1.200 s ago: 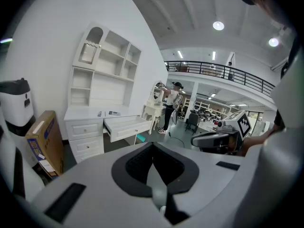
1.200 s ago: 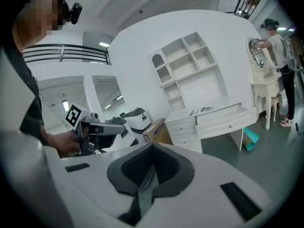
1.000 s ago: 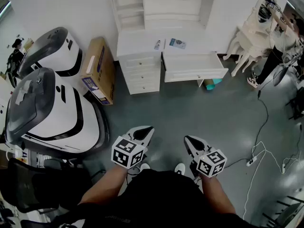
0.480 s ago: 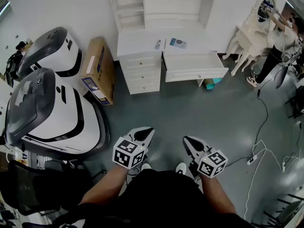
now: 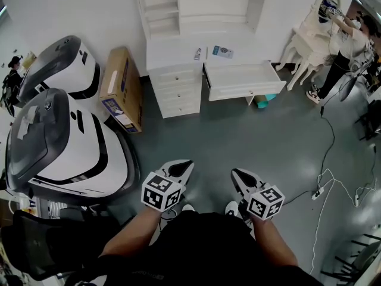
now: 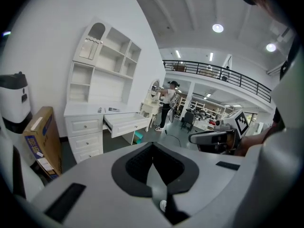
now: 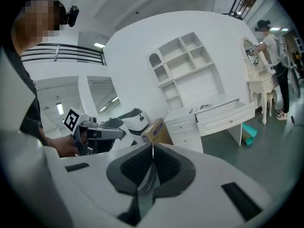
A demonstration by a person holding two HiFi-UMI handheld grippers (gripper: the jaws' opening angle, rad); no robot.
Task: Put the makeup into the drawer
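White dresser [image 5: 176, 55] stands across the grey floor [image 5: 238, 142], well apart from the person, with its wide drawer [image 5: 244, 80] pulled open. The makeup, seemingly a small tube [image 5: 197, 54] and a flat packet [image 5: 223, 52], lies on the desktop just behind the drawer. The left gripper [image 5: 186, 164] and right gripper [image 5: 236, 174] are held low before the person's body, each with jaws pressed together on nothing. This looks like the approach stage, nothing picked up yet; the next move likely calls for reaching the dresser, parting one gripper's jaws and closing them on a makeup item.
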